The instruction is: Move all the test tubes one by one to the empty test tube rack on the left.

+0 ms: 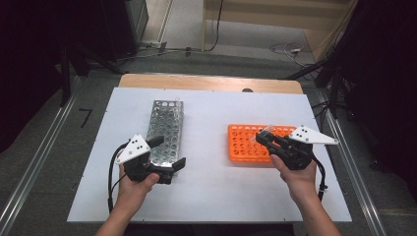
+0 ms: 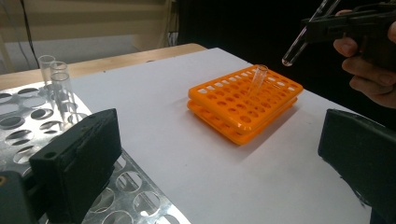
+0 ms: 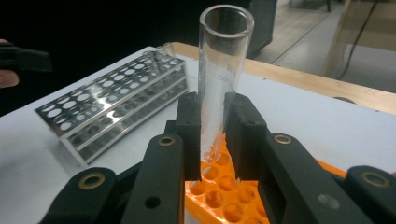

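1. The right gripper is clamped on a glass test tube, held above the orange rack.
2. The left gripper, with its jaws apart, waits at the metal rack on the worktop.
3. Keep the tube upright (glass slips easily) and aim for an empty metal hole, I think.

Orange rack, silver rack

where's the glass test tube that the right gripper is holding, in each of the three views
High view: test tube right of centre, above the orange rack.
Left gripper view: top right, tilted, clamped by the right gripper.
Right gripper view: centre, upright between the jaws.
Shared landmark: the orange rack.
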Motion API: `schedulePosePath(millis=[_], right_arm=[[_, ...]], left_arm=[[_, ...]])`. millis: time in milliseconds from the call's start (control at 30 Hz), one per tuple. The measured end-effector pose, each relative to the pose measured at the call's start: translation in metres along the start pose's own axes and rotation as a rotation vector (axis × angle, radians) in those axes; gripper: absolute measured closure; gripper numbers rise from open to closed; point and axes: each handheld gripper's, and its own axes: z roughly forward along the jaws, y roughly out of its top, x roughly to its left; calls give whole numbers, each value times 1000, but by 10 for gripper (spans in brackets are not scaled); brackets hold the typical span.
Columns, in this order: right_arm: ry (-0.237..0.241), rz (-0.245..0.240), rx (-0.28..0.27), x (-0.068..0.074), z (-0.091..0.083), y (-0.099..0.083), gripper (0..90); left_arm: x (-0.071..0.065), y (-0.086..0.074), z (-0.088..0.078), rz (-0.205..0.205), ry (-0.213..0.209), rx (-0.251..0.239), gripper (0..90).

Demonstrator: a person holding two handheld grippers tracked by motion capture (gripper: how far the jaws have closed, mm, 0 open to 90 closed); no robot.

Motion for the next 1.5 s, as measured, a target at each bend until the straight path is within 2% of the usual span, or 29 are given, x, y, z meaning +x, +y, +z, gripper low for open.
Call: schedulePosePath(millis=[500, 667, 733, 800, 900, 1033, 1167, 1267, 1500], right_arm=[[119, -71, 111, 43, 36, -17, 738], [160, -84, 137, 57, 45, -23, 739], [175, -93, 146, 63, 48, -24, 739], [205, -101, 150, 68, 51, -26, 739], [218, -112, 163, 75, 56, -28, 739], [237, -142, 178, 84, 61, -30, 740], [264, -146, 188, 88, 62, -31, 741], [272, -153, 196, 91, 63, -32, 741], [304, -163, 197, 96, 63, -31, 741]], left_arm=[[-19, 10, 10, 6, -76, -13, 0], [-32, 13, 16, 33, -77, 6, 47], [-37, 13, 18, 29, -88, 13, 74], [-39, 13, 21, 25, -105, 19, 112], [-42, 12, 25, 18, -138, 21, 192], [-50, 12, 31, 41, -169, 28, 337], [-56, 9, 38, 69, -175, 51, 465], [-58, 9, 40, 66, -182, 53, 539], [-64, 8, 45, 93, -169, 75, 641]])
